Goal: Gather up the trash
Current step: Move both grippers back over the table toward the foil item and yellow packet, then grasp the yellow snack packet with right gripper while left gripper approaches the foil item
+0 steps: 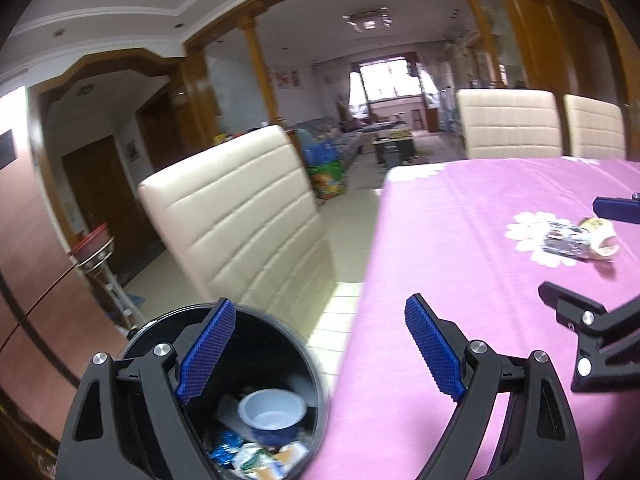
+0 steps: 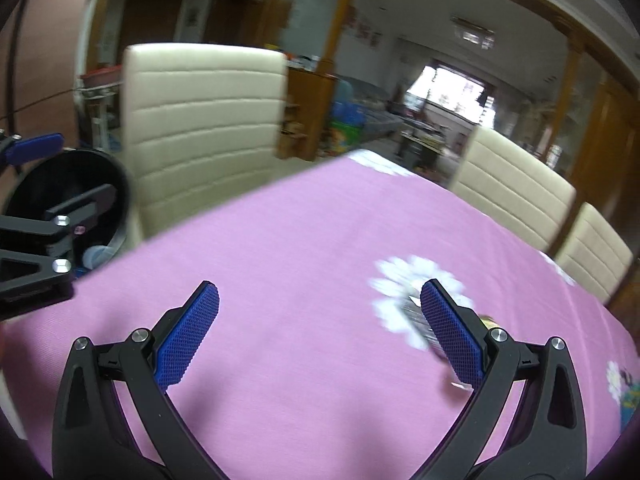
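Pink cloth printed with white daisies covers the dining table (image 1: 460, 240) in front of you, with cream padded chairs (image 1: 240, 216) drawn up along its sides and a long living room blurred behind them. Your left gripper (image 1: 320, 346) has its blue-padded jaws spread wide with nothing between them; one finger hangs over the mouth of the black trash bin (image 1: 168, 322) that stands on the floor just off the table's edge, the other over the cloth. Down in that bin you can see a pale blue bowl-shaped cup (image 1: 272, 410) lying on a heap of crumpled wrappers (image 1: 256, 456). Further out on the table, on one of the daisy prints, a shiny dark wrapper (image 1: 566, 242) lies touching a pale crumpled bit of packaging (image 1: 602, 236). Your right gripper (image 2: 320, 332) is also wide open and empty, pointing down at the cloth; in the right wrist view its right-hand pad (image 2: 452, 336) overlaps that shiny wrapper (image 2: 420, 322), which is smeared by blur, so you cannot tell whether the pad touches it. The wrapper is not between the jaws. From the left wrist view, the right gripper's black frame reaches in from the right edge, near the wrapper pair.
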A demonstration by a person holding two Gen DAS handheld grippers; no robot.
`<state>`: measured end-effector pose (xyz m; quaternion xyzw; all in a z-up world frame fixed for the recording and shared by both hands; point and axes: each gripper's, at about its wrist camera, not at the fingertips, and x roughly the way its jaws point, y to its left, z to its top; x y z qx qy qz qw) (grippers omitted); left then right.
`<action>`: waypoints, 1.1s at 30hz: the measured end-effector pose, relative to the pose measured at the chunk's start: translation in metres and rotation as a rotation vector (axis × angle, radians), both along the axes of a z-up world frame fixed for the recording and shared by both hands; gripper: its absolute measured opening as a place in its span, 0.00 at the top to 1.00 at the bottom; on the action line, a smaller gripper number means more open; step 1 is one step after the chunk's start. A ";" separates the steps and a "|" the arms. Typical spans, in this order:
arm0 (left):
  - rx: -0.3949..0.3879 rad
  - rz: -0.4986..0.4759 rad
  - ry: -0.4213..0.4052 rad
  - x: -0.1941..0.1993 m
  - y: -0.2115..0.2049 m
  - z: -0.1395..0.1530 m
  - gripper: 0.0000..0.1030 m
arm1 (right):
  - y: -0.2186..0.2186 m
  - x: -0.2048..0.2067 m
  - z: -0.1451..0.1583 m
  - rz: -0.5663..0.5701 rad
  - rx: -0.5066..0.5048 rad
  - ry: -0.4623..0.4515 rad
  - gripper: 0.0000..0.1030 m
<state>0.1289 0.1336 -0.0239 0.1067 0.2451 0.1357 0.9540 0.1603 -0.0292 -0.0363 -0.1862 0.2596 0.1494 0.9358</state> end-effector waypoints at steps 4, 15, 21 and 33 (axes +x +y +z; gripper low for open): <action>0.009 -0.069 0.008 0.015 -0.030 0.000 0.18 | -0.038 0.019 -0.005 -0.107 0.001 0.013 0.04; 0.011 -0.197 0.028 0.048 -0.095 0.009 0.18 | -0.122 0.074 -0.015 -0.316 0.120 0.125 0.08; 0.052 -0.255 0.044 0.060 -0.130 0.003 0.18 | -0.129 0.077 -0.028 -0.310 0.115 0.211 0.45; 0.006 -0.362 0.157 0.090 -0.162 -0.013 0.18 | -0.135 0.068 -0.023 -0.291 0.073 0.191 0.91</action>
